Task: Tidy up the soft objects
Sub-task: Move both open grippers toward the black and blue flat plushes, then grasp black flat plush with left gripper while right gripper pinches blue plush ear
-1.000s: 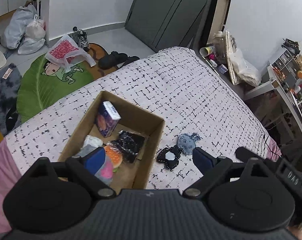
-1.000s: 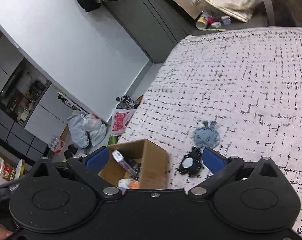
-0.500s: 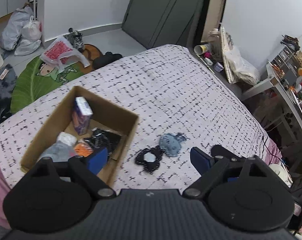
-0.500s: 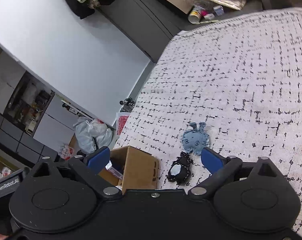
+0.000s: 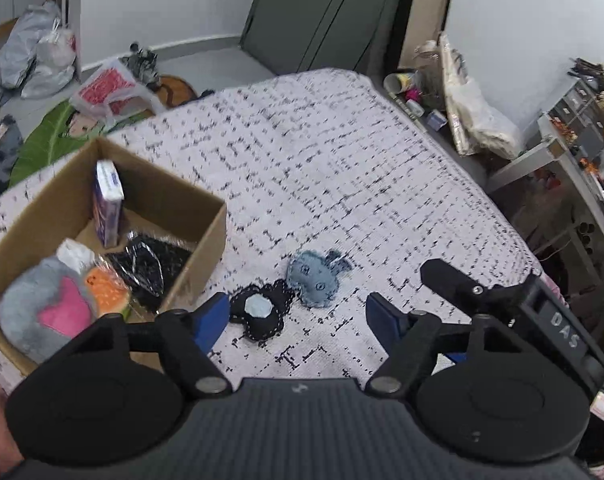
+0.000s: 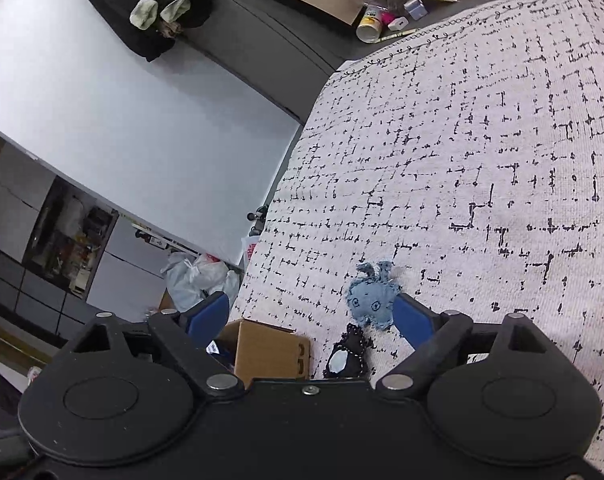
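A small blue denim plush (image 5: pixel 314 282) and a black plush with a pale centre (image 5: pixel 259 314) lie side by side on the patterned bedspread (image 5: pixel 322 168), just right of a cardboard box (image 5: pixel 211 236). The box holds a grey-and-pink plush (image 5: pixel 47 314), an orange toy, a black wrapped item and a purple carton. My left gripper (image 5: pixel 297 320) is open, above the black plush. My right gripper (image 6: pixel 312 318) is open above the bed; the blue plush (image 6: pixel 372 300) sits by its right finger and the black plush (image 6: pixel 348 356) below it. The right gripper also shows in the left wrist view (image 5: pixel 482 296).
The bed's far edge drops to a floor with a green leaf mat (image 5: pixel 45 148), plastic bags (image 5: pixel 105 92) and shoes. A cluttered ledge (image 5: pixel 422 100) and a desk (image 5: pixel 562 152) stand to the right. A dark wardrobe (image 5: pixel 334 12) is behind.
My left gripper has moved right and lower, off the box and over the two plush toys. My right gripper has tilted and come closer to the blue plush. Both stay open.
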Tool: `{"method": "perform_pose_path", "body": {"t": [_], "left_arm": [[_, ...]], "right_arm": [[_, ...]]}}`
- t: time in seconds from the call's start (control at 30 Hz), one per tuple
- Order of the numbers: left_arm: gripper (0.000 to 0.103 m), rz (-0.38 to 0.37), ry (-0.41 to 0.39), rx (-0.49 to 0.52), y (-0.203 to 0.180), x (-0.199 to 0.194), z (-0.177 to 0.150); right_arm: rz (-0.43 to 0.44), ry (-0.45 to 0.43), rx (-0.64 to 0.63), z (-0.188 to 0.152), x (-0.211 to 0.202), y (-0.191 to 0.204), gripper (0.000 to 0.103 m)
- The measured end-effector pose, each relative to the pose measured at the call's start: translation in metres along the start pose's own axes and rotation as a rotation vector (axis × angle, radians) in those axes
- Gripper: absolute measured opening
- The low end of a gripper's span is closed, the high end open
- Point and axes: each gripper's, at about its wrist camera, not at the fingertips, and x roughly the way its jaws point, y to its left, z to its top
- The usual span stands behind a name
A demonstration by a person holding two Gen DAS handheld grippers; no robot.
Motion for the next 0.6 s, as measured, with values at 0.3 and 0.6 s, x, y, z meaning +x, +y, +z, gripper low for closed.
{"method": "perform_pose_path", "body": {"t": [0.3,0.6], "left_arm": [[0.069,0.028,0.056,-0.021,-0.007,0.045,-0.011],[0.069,0.089,0.080,-0.007,-0.012,0.085,-0.019]], "right_arm": [[-0.002,0.044,0.033,0.004,0.023,-0.018,0.080],[-0.020,0.086,0.061,0.007,0.049,-0.036,0.076]]}}
